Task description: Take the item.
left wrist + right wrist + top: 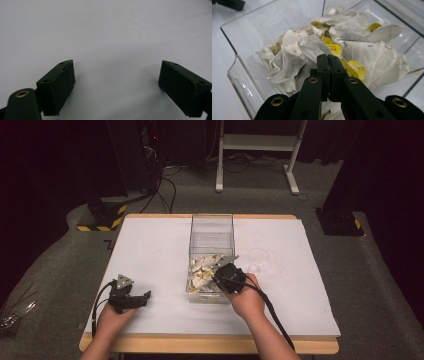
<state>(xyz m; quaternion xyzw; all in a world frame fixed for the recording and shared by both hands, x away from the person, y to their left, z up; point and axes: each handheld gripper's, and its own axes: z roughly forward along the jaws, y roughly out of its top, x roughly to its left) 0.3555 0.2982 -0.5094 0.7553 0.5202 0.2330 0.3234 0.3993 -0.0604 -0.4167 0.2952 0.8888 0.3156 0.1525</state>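
A clear plastic box [211,227] stands in the middle of the white table, holding a heap of white tea bags [201,270] with yellow tags. My right gripper [214,273] reaches into the box's near end from the right. In the right gripper view its jaws [328,57] are pressed together at the thin paper of a tea bag [312,47] on top of the heap [367,57]. My left gripper [145,296] rests on the table at the front left, away from the box. In the left gripper view it [116,77] stands open over bare white surface.
A small clear cup [258,256] sits just right of the box. The white sheet [150,250] covers the wooden table. Beyond the far edge are a white stand [260,142], cables and a yellow-black striped base [102,217].
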